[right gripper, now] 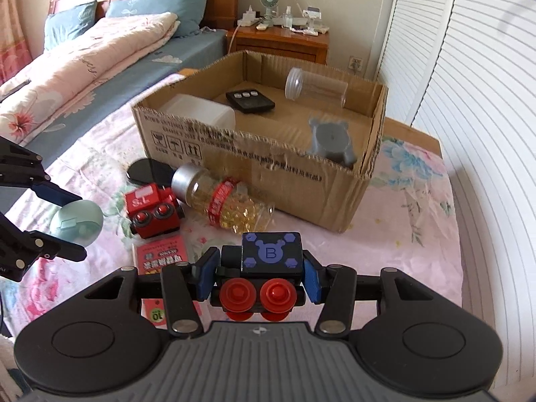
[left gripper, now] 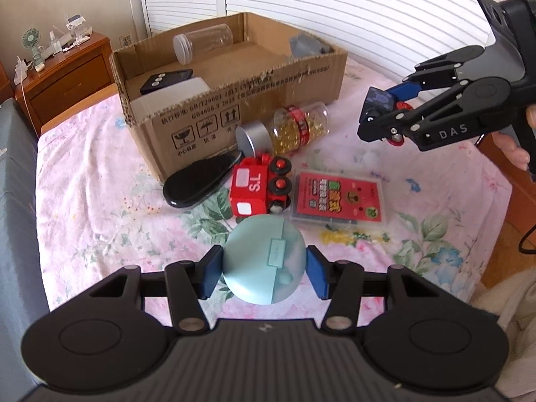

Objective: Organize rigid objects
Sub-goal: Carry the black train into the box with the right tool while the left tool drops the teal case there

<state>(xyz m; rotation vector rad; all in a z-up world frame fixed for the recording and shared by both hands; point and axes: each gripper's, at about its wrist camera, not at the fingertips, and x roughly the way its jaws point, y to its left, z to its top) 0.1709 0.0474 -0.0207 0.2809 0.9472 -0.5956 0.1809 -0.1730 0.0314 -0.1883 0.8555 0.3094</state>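
Cardboard box (left gripper: 234, 100) upper centre; red toy train (left gripper: 259, 186) and pill bottle (left gripper: 294, 127) before it. Left hand-held gripper (left gripper: 264, 273) grasps a round pale-green case (left gripper: 264, 261); right hand-held gripper (right gripper: 259, 276) grasps a black toy wagon (right gripper: 264, 268) with red wheels.

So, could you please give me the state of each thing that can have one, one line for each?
Left gripper: jaws shut on the round mint-green case.
Right gripper: jaws shut on the black toy train car with red wheels.
Brown cardboard box: open, partly filled.
Clear empty plastic jar: lying in the box, lid on.
Capsule bottle with silver cap: on its side, capped.
Red toy train car: tipped on its side.
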